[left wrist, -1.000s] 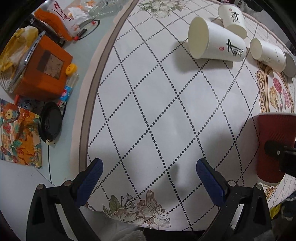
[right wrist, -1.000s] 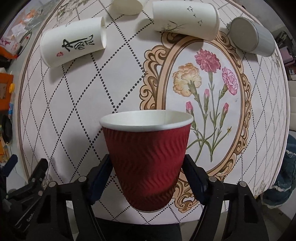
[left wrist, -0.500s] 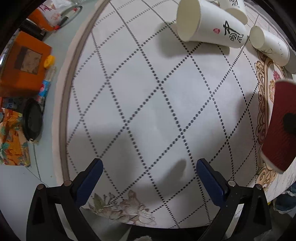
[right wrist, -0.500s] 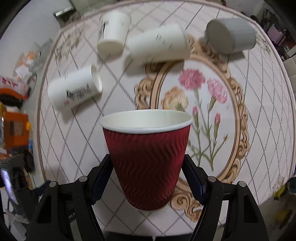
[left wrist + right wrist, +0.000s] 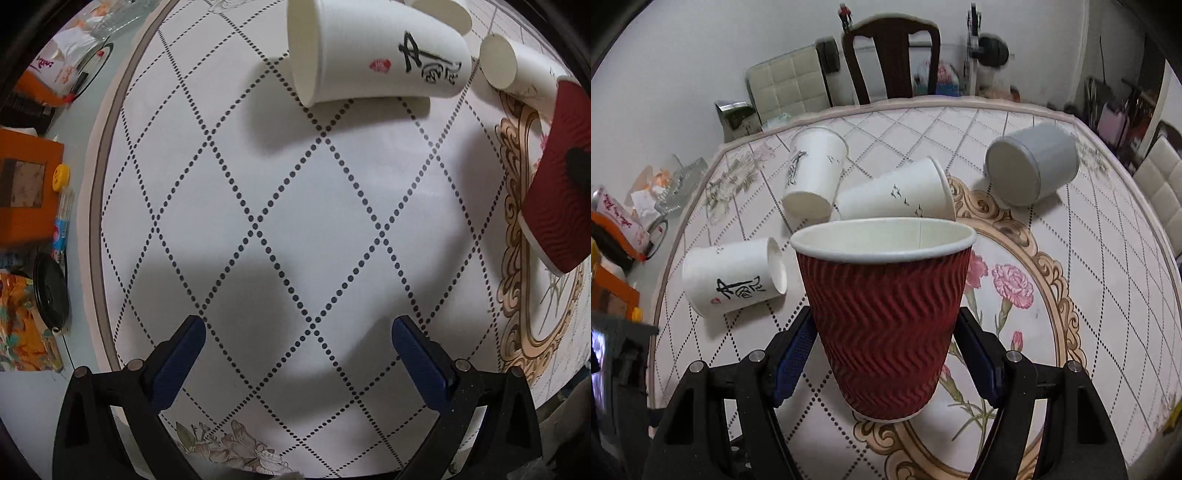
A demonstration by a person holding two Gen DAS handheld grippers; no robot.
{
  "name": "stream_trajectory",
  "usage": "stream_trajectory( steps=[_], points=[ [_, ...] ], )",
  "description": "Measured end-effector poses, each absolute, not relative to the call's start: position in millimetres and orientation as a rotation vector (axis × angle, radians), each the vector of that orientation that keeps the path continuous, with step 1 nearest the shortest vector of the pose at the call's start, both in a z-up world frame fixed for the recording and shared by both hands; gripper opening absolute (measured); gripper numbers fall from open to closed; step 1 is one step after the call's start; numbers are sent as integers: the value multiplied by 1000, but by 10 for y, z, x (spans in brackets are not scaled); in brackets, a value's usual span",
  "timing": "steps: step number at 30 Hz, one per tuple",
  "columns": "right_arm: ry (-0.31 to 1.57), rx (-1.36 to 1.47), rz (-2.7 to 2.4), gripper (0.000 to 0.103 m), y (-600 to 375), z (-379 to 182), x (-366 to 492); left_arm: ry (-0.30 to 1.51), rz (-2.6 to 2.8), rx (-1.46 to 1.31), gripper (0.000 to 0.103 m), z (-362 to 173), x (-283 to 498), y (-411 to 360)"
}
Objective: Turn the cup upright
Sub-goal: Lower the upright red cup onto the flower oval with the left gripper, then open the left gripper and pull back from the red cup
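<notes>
My right gripper [image 5: 884, 332] is shut on a dark red ribbed paper cup [image 5: 882, 317], its two blue pads against the cup's sides. The cup's white rim faces up and away, and it is held above the table. The same cup shows at the right edge of the left wrist view [image 5: 557, 184]. My left gripper [image 5: 293, 332] is open and empty, low over the dotted diamond tablecloth [image 5: 295, 221]. A white cup with black calligraphy [image 5: 376, 59] lies on its side ahead of it; it also shows in the right wrist view [image 5: 733, 277].
Two more white cups [image 5: 812, 181] [image 5: 894, 195] and a grey cup [image 5: 1030, 170] lie on their sides on the round table. An orange box [image 5: 26, 188], a black lid [image 5: 50, 288] and packets sit left of the cloth. Chairs [image 5: 890, 55] stand behind the table.
My right gripper has tilted the red cup upward, so its view swung from looking down at the table to looking across it. My left gripper moved closer to the calligraphy cup.
</notes>
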State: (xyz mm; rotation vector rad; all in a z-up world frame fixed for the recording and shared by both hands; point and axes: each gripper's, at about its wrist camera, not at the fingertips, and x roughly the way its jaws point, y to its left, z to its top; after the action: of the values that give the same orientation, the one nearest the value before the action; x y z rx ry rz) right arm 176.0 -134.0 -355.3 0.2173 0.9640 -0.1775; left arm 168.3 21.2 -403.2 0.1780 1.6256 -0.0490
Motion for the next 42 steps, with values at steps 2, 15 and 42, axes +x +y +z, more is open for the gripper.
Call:
stream_trajectory(
  steps=[2,15,42],
  points=[
    [945,193,-180,77,-1276,-3551,1680,1620,-47,188,103,-4057,1674,199],
    [1011,153,-155,78,-1215,-3588,1229,1560,-24,175,103,-3904,1196,428],
    [938,58,-190,103,-1650,-1885,-433,1078,18,103,103,-1555,-363,233]
  ],
)
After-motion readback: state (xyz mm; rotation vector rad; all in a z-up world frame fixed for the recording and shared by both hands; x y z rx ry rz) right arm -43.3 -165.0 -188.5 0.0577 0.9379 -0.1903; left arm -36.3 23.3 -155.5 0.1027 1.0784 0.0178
